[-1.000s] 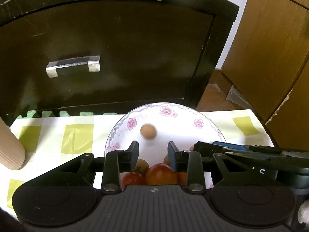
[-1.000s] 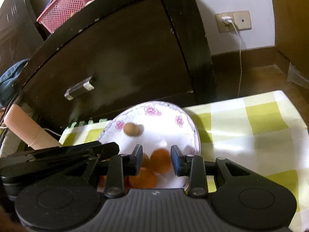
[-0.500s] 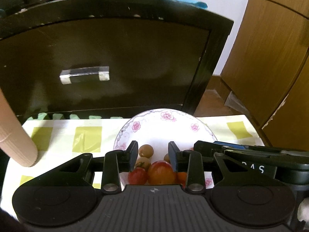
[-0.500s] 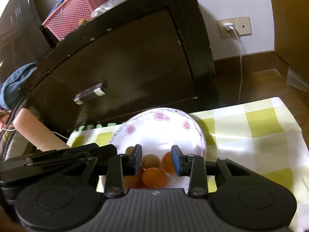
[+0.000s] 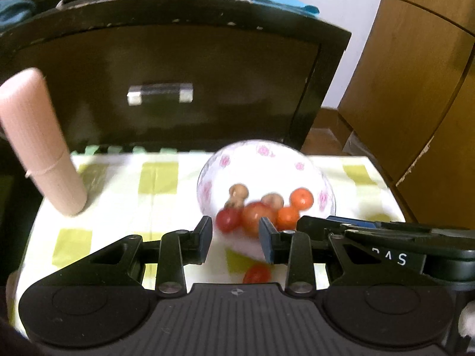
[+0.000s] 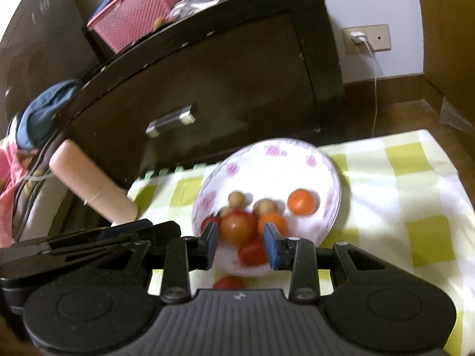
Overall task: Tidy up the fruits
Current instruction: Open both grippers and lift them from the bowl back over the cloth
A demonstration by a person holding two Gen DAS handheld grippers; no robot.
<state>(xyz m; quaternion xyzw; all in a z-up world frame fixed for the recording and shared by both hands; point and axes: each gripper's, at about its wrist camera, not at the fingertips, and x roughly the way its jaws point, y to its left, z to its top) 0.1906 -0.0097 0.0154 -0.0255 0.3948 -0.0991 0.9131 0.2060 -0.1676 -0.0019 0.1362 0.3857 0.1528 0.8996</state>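
Note:
A white plate with pink flowers [image 5: 264,160] [image 6: 299,163] sits on the checked cloth and holds several small fruits: red tomatoes [image 5: 256,215] [image 6: 237,227], oranges [image 5: 301,198] [image 6: 301,201] and brown longans [image 5: 239,191] [image 6: 237,198]. One red tomato [image 5: 256,273] [image 6: 228,282] lies on the cloth just in front of the plate. My left gripper [image 5: 236,237] is open and empty above the plate's near edge. My right gripper [image 6: 241,244] is open and empty beside it, over the same edge. Both views are blurred.
A dark cabinet with a metal handle [image 5: 160,93] [image 6: 170,121] stands right behind the table. A pink ribbed cylinder [image 5: 38,142] [image 6: 92,185] stands at the left on the yellow-checked cloth [image 5: 124,184] [image 6: 400,195]. A wooden wardrobe [image 5: 415,74] is to the right.
Both grippers have pulled back and up from the plate, so it looks smaller and farther. The brown fruit rolled down among the others. A tomato on the cloth has come into view.

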